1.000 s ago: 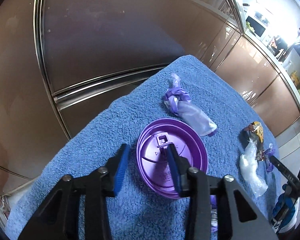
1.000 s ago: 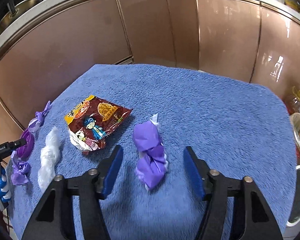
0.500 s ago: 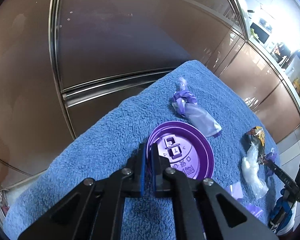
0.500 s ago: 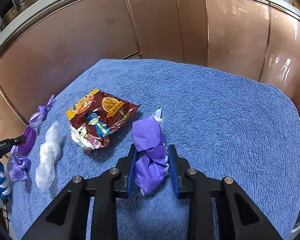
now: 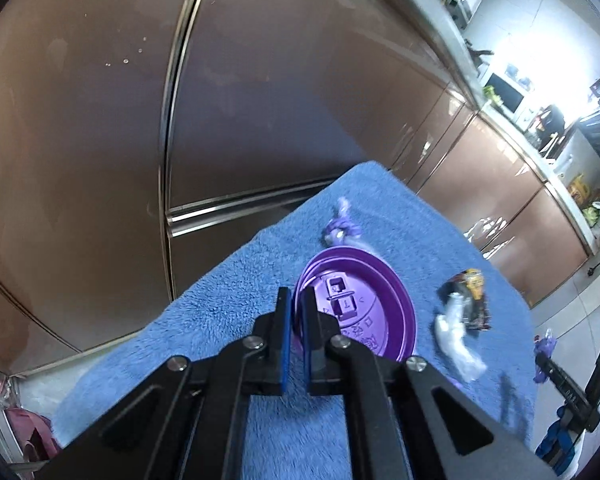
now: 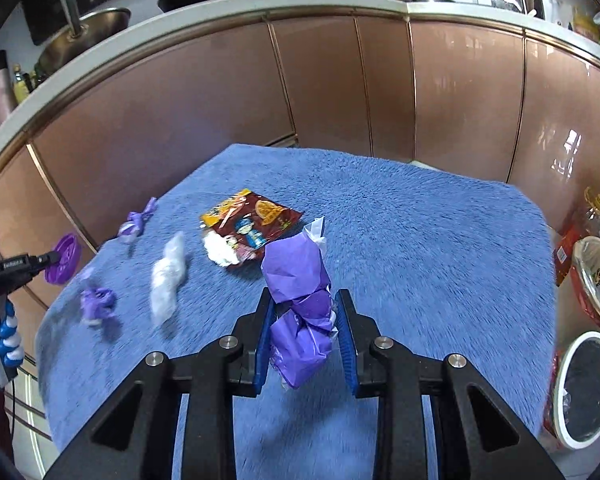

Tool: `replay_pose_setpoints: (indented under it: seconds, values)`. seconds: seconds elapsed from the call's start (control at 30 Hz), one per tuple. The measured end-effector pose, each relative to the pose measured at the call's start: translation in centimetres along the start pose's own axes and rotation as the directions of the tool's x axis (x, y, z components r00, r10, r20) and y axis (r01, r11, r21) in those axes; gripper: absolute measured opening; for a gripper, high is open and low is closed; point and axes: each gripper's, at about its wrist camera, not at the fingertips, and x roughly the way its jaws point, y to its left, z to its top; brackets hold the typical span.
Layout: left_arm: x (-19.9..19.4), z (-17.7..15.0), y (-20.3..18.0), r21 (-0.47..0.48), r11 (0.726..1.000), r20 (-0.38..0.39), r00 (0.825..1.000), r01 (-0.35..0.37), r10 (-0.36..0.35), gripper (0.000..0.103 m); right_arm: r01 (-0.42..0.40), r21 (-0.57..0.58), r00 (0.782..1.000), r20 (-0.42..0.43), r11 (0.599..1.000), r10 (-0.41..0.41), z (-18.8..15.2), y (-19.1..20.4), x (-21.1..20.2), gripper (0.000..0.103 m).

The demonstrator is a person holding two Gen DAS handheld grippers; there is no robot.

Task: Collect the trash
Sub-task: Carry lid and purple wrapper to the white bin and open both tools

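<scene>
Left wrist view shows the left gripper (image 5: pixel 295 322) pinching the near-left rim of the purple lid (image 5: pixel 364 300), which stands tilted above the blue towel (image 5: pixel 228 312). Right wrist view shows the right gripper (image 6: pixel 303 334) squeezing a crumpled purple wrapper (image 6: pixel 298 300), raised clear of the towel. On the cloth lie a snack packet (image 6: pixel 252 224), a clear plastic twist (image 6: pixel 168 280) and two small purple scraps (image 6: pixel 96 302) to the left. A white-rimmed bin (image 6: pixel 588 388) stands on the floor at the near right, with a lined basket (image 6: pixel 596 280) just beyond it. My judgement: the lid is held only by its thin edge, so a quick swing could make it pivot or slip out. The wrapper is soft and slick, and may slide from the pads before reaching a bin
</scene>
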Motion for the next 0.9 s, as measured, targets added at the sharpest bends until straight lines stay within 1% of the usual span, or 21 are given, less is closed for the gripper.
replay_pose_setpoints:
  seconds: [0.1,0.23,0.33,0.43,0.47,0.53,0.57,0.63,0.67,0.8,0.83,0.9]
  values:
    - [-2.4,0.4,-1.2,0.027,1.000,0.029,0.999,0.016,-0.017,0.004,-0.008,-0.007,1.000,0.018,1.000,0.009,-1.1,0.4,-2.4,0.029]
    - [-5.2,0.4,-3.6,0.076,0.995,0.050,0.997,0.058,-0.062,0.004,-0.015,-0.003,0.999,0.051,1.000,0.015,-2.7,0.5,-5.9,0.029]
    - [-6.7,0.2,-6.1,0.115,0.987,0.048,0.992,0.111,-0.117,0.004,-0.004,0.011,0.997,0.080,1.000,0.003,-3.9,-0.1,-8.5,0.029]
    - [-7.6,-0.3,-9.6,0.157,0.971,0.032,0.982,0.179,-0.186,0.004,0.017,0.040,0.994,0.105,0.999,-0.021,-4.9,-1.4,-10.7,0.029]
    - [-7.6,-0.6,-11.2,0.172,0.961,0.016,0.975,0.214,-0.220,0.004,0.027,0.053,0.993,0.115,0.998,-0.033,-5.3,-2.1,-11.6,0.029]
    - [-7.4,-1.0,-13.7,0.189,0.946,-0.012,0.964,0.263,-0.266,0.004,0.047,0.082,0.990,0.132,0.996,-0.058,-5.9,-3.7,-13.1,0.029]
    - [-7.1,-1.4,-15.5,0.198,0.934,-0.035,0.954,0.299,-0.298,0.004,0.062,0.097,0.987,0.141,0.993,-0.075,-6.3,-4.6,-14.0,0.029]
    - [-6.4,-2.1,-18.4,0.216,0.914,-0.068,0.939,0.344,-0.337,0.004,0.094,0.138,0.980,0.159,0.986,-0.116,-7.0,-6.9,-15.7,0.029]
    - [-5.9,-2.6,-20.4,0.235,0.899,-0.090,0.929,0.369,-0.358,0.004,0.103,0.153,0.978,0.164,0.983,-0.128,-7.3,-7.7,-16.3,0.029]
    - [-4.1,-4.8,-27.7,0.286,0.845,-0.174,0.892,0.452,-0.418,0.004,0.178,0.233,0.961,0.170,0.956,-0.220,-9.1,-12.6,-19.0,0.029]
    - [-3.6,-5.6,-29.6,0.297,0.832,-0.196,0.883,0.468,-0.427,0.004,0.200,0.263,0.954,0.167,0.944,-0.249,-9.8,-14.3,-19.8,0.029]
    - [-2.3,-7.0,-33.8,0.318,0.800,-0.250,0.859,0.509,-0.447,0.004,0.233,0.304,0.945,0.155,0.924,-0.290,-10.8,-16.8,-20.5,0.029]
